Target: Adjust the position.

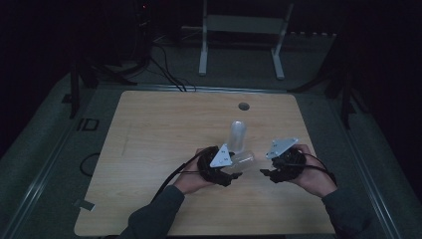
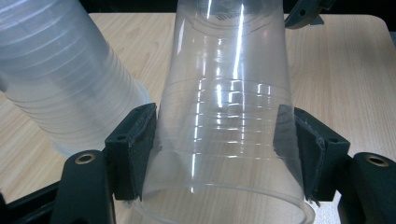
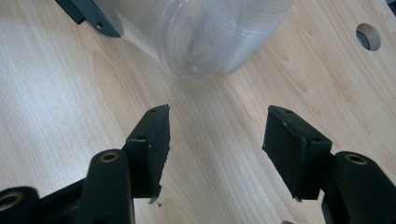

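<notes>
Left claw clamped on clear cup, empty, beside stack of cups on counter. Right claw released, holding nothing.

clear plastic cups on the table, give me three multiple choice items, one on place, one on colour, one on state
1. Where does the stack of cups stand?
A. on the floor
B. on the wooden table, just beyond the grippers
C. on the white frame

2. What colour are the gripper pads?
A. black
B. red
C. yellow

3. What is the state of the single cup?
A. lying loose on the table
B. crushed flat
C. clamped between the left gripper jaws

Answers: 1 B, the high view shows the stack upright on the tabletop. 2 A, both gripper views show black pads. 3 C, in the left gripper view both pads press on its wall, while the right gripper holds nothing.
</notes>
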